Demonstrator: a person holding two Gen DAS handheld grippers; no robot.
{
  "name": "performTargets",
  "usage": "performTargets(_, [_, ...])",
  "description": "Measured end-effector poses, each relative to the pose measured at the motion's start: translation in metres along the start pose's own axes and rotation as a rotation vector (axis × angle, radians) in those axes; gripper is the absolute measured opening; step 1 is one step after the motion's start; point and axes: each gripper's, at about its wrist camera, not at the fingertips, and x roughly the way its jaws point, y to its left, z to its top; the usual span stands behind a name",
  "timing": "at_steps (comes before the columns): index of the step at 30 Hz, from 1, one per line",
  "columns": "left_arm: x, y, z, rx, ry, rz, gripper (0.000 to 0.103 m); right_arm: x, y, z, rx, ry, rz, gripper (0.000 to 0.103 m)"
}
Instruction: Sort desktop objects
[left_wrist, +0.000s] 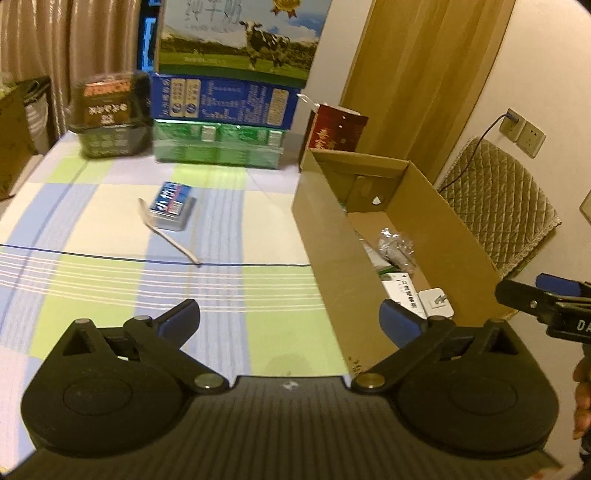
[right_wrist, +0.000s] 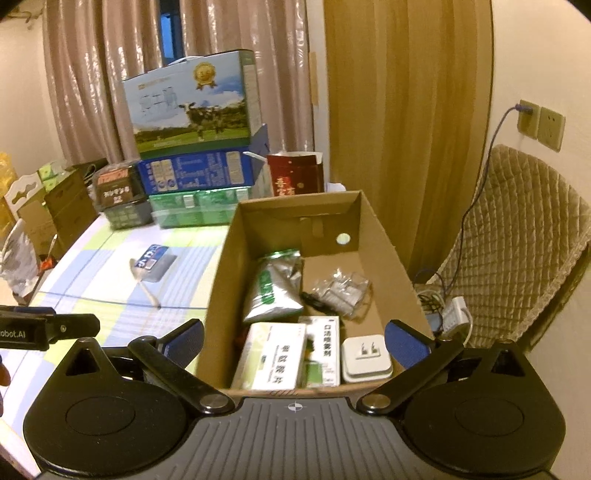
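On the checked tablecloth lies a small blue pack with a wooden spoon beside it; the right wrist view shows the same pack and spoon. My left gripper stands open and empty above the cloth, next to the left wall of the open cardboard box. My right gripper is open and empty over the near end of the box. Inside the box lie a silver-green pouch, white medicine boxes, a white plug adapter and a clear packet.
Stacked milk cartons and a dark boxed pack line the table's far edge, with a red bag behind the box. A quilted chair stands to the right, below wall sockets with a cable. Boxes stand left of the table.
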Motion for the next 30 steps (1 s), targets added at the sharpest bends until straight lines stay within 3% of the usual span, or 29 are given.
performTargets(12, [-0.038,0.030,-0.017,-0.030,-0.050,0.023,0.102,-0.020,0.035,-0.014,-0.016,-0.002,0.026,0.101])
performTargets(30, [-0.062,0.066,-0.038,-0.010,-0.031,0.065,0.102,-0.025,0.071,-0.026,-0.024,0.002,0.107,0.101])
